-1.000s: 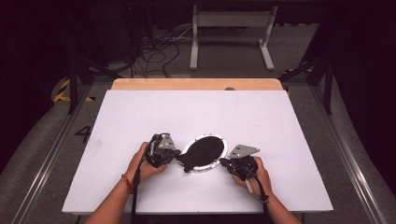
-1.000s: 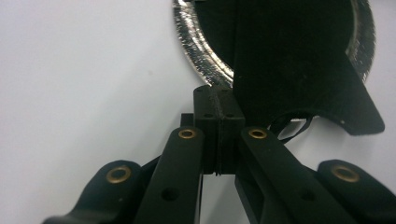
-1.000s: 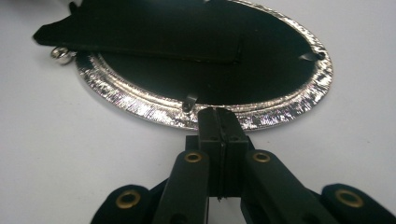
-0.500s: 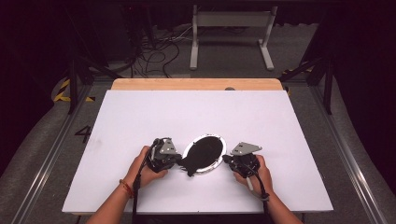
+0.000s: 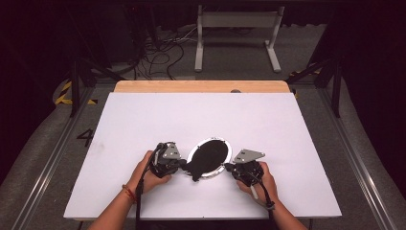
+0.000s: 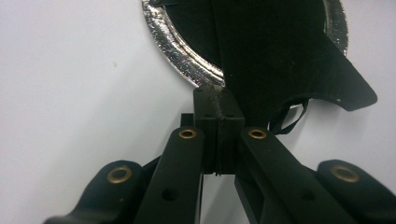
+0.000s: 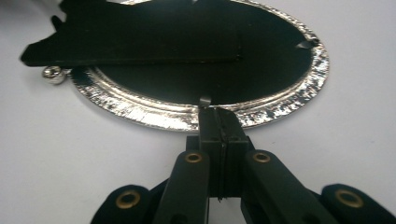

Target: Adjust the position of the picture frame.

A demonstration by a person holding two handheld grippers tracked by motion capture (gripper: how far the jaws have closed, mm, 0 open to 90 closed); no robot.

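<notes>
Foil plate [image 5: 225, 167] lies on the white surface [image 5: 143, 120], near the person's edge, between the 2 hands. It is oval and shiny at the rim. A black sheet [image 5: 207, 158] covers its middle, and 1 corner of the sheet sticks out past the rim. The left hand-held gripper [image 5: 183, 163] has its jaws pressed together on the black sheet's edge, right at the plate's rim [image 6: 187, 65]. The right hand-held gripper [image 5: 227, 167] has its jaws pressed together too, pinching a little black tab [image 7: 205, 101] at the plate's rim [image 7: 154, 116]. A small silver ball [image 7: 52, 73] sits just beside the plate.
</notes>
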